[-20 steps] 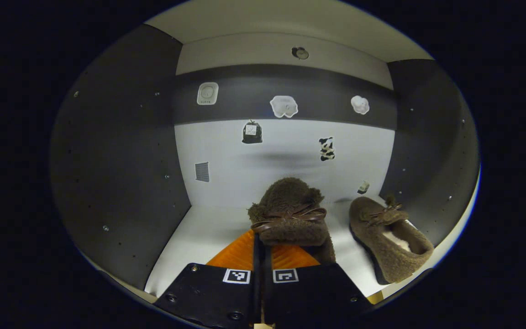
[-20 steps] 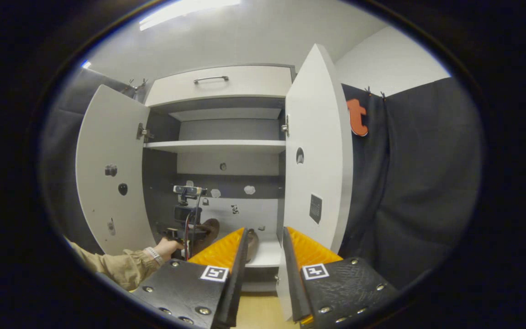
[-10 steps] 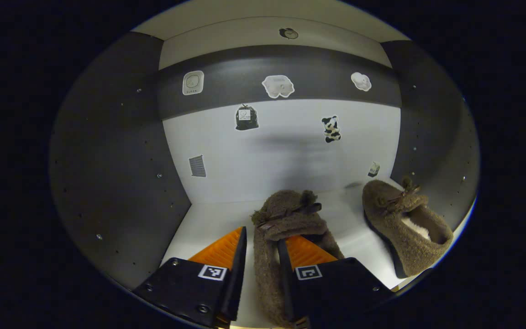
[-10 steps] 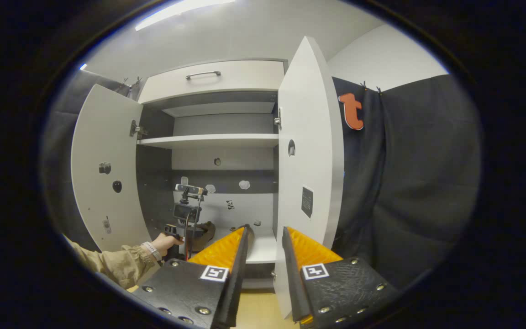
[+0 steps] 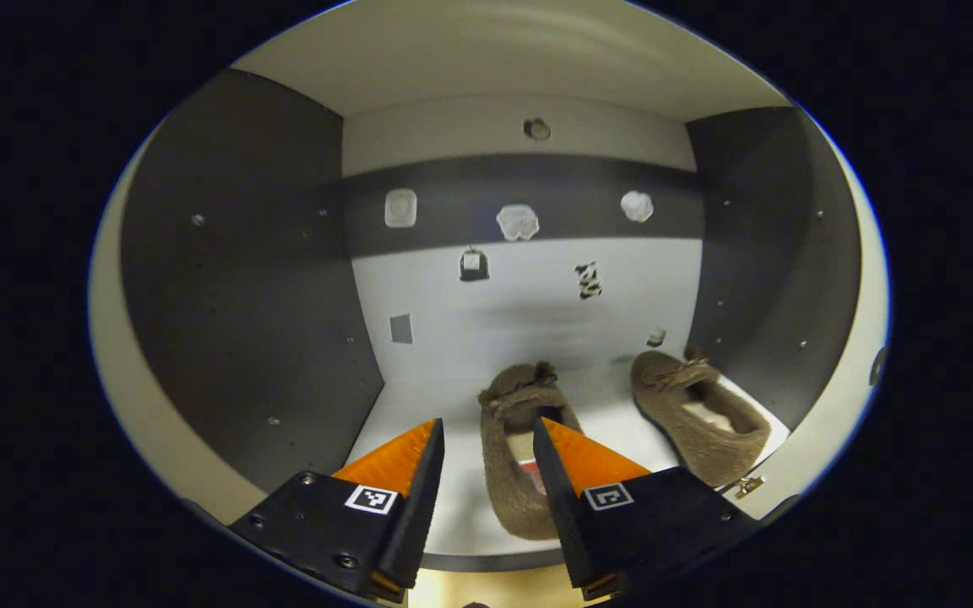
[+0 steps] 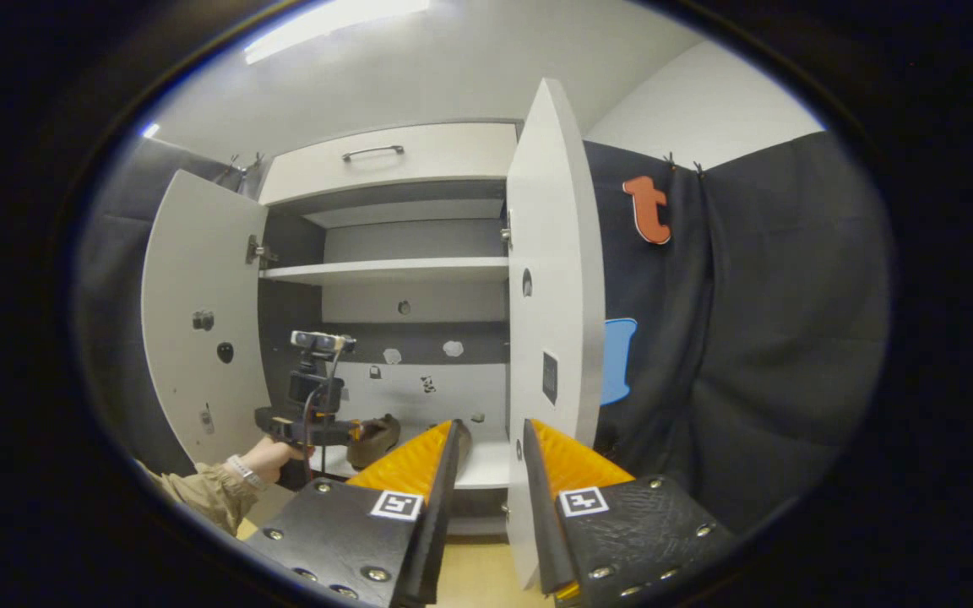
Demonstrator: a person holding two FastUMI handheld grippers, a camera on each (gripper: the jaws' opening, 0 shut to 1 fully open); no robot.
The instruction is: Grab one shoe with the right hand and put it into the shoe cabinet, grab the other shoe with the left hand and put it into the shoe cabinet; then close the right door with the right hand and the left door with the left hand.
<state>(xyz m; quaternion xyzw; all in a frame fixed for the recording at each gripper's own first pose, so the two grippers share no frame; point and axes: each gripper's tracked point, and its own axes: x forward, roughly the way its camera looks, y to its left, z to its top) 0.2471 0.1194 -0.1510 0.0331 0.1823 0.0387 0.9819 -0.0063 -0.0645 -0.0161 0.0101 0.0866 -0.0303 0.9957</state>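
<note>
On the bottom shelf (image 5: 419, 439) of the shoe cabinet (image 6: 385, 156), in the left gripper view, two brown fleecy shoes lay side by side, apart, toes toward the back wall. The left shoe (image 5: 520, 456) sat between the fingers of the left gripper (image 5: 486, 435), whose fingers stood spread wide and gripped nothing; neither finger pressed on the shoe. The right shoe (image 5: 698, 414) lay near the dark right-hand side panel, its pale lining visible. Several small stickers (image 5: 517, 221) were fixed to the back wall.

From the right gripper view, the right gripper (image 6: 489, 439) was held in front of the cabinet, parted by a narrow gap and empty. Both the left door (image 6: 199, 338) and the right door (image 6: 554, 295) stood open. A hand (image 6: 271, 456) held the left gripper (image 6: 309, 426) at the shelf, beside one shoe (image 6: 375, 437).
</note>
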